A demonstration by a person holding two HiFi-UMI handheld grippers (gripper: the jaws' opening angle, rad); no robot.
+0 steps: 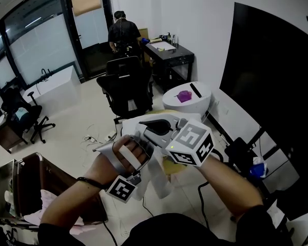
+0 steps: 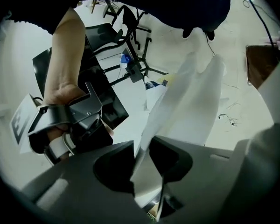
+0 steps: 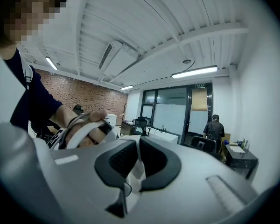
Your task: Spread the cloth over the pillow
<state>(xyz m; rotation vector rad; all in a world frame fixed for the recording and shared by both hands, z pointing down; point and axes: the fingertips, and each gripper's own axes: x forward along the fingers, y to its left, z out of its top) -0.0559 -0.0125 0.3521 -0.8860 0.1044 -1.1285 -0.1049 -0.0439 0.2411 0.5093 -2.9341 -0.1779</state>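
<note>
I hold both grippers close together at chest height. In the head view a white cloth hangs down between them. My left gripper is shut on a fold of that cloth, which runs up out of its jaws. My right gripper lies level, shut on another part of the cloth; only a narrow white strip shows between its pads. The left hand sits just beside the right gripper's jaws. A yellowish round thing shows behind the cloth; I cannot tell what it is.
A black office chair stands ahead on the pale floor. Right of it is a white round table, with a black desk and a standing person beyond. A big black panel fills the right. A brown chair with pink fabric is at lower left.
</note>
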